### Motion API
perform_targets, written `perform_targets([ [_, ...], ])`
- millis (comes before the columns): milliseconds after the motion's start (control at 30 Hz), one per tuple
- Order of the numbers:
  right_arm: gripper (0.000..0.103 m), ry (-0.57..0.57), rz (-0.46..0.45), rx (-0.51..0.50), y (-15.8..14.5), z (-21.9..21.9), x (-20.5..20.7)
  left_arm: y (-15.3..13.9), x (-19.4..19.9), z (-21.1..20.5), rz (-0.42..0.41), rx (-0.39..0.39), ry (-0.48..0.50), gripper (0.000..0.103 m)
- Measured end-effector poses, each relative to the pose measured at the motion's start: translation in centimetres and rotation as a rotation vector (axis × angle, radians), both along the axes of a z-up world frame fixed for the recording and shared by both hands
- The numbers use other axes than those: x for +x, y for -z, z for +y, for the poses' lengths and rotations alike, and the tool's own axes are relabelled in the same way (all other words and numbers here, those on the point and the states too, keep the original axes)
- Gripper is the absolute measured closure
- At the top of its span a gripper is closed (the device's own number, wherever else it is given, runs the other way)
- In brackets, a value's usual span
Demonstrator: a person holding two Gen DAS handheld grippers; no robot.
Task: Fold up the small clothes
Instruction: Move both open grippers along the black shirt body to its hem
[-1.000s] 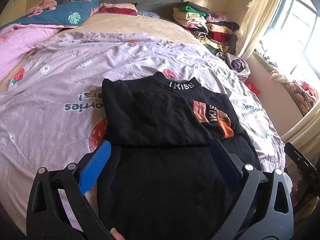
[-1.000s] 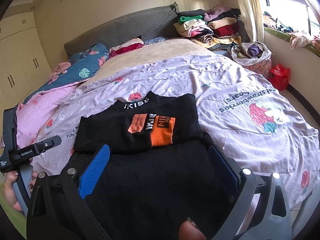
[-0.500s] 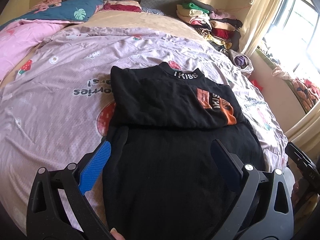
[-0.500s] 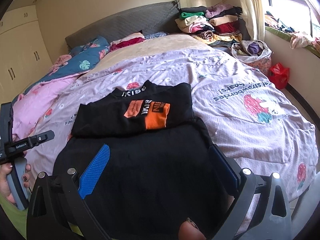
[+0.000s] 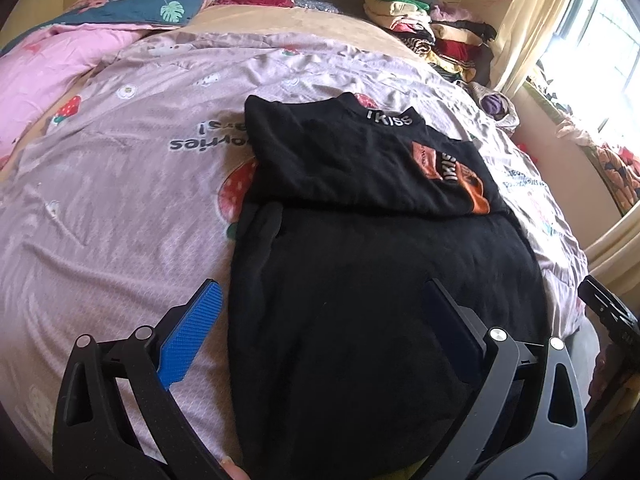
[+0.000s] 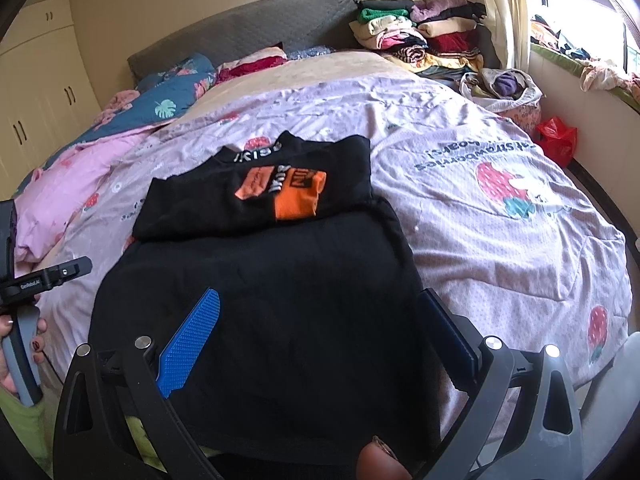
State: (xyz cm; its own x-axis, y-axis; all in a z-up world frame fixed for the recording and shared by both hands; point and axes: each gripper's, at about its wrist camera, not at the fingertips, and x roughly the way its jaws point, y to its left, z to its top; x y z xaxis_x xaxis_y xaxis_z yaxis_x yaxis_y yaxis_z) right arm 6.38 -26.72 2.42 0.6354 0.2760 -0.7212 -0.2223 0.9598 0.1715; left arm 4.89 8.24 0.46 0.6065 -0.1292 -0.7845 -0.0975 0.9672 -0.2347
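Here, black shirt [image 5: 372, 264] between parted fingers [image 5: 192, 332].

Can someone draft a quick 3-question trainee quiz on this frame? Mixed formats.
1. True or false: the left gripper is shut on the black shirt.
2. Multiple choice: the orange patch on the shirt sits on (A) the folded far part near the collar, (B) the near hem, (C) the purple bedsheet.
3. Short answer: what lies at the bed's far right corner, by the headboard?

Key: 1 false, both grippers, including the right gripper, are open and hold nothing. 2 A. 3 a pile of folded clothes.
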Motion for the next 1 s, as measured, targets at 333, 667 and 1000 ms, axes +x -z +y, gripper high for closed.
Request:
perform_targets([
  [333, 0.005, -0.007, 0.03, -0.007, 1.1, -0.9, -0.5, 1.5, -1.7, 0.9, 0.054, 0.024, -0.02, 0.01],
  [667, 0.005, 0.002, 0.052, -0.023, 2.1, -1.2, -0.9, 3.4, -3.5, 2.0, 0.103, 0.008, -0.015, 0.013],
  [1000, 0.005, -0.038, 0.064, -0.081, 3.1, -1.2, -2.5, 5.5, -5.7, 1.5, 0.175, -0.069, 0.07, 0.054],
])
